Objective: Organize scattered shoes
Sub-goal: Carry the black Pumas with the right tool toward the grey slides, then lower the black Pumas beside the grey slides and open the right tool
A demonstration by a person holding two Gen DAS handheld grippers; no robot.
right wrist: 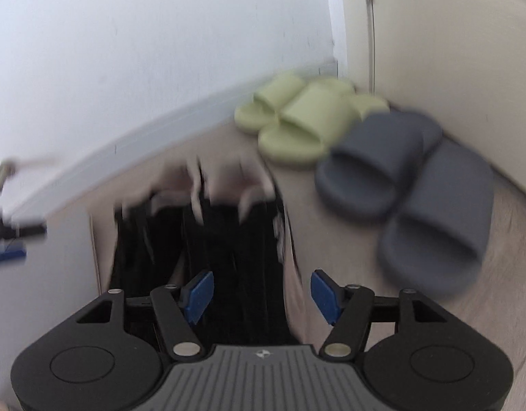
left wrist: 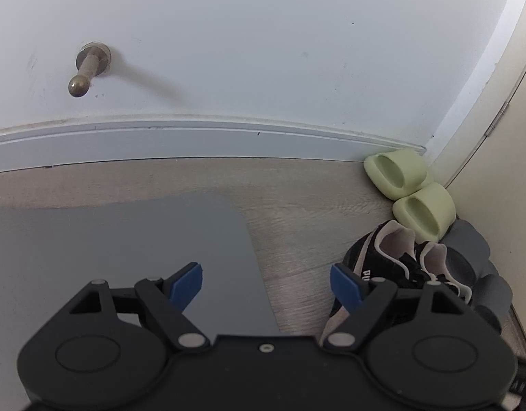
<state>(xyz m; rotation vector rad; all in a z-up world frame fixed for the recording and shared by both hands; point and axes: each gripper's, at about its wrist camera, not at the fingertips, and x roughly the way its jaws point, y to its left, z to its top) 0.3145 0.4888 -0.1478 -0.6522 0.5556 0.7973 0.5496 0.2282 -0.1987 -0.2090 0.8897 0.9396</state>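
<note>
A pair of pale green slides [left wrist: 410, 188] [right wrist: 297, 120] lies in the corner against the baseboard. Beside them lies a pair of dark grey slides [right wrist: 410, 188] [left wrist: 475, 250]. A pair of black sneakers with light lining [left wrist: 396, 263] [right wrist: 221, 226] sits side by side on the wood floor, blurred in the right wrist view. My left gripper [left wrist: 266, 286] is open, empty, hovering left of the sneakers over the mat's edge. My right gripper [right wrist: 263, 293] is open just behind the sneakers' heels, holding nothing.
A grey mat [left wrist: 125, 257] covers the floor at left. A metal door stop [left wrist: 88, 68] sticks out of the white wall above the baseboard [left wrist: 194, 140]. A cream door with a hinge [left wrist: 496, 123] closes off the right side. The left gripper [right wrist: 5, 239] shows at the far left.
</note>
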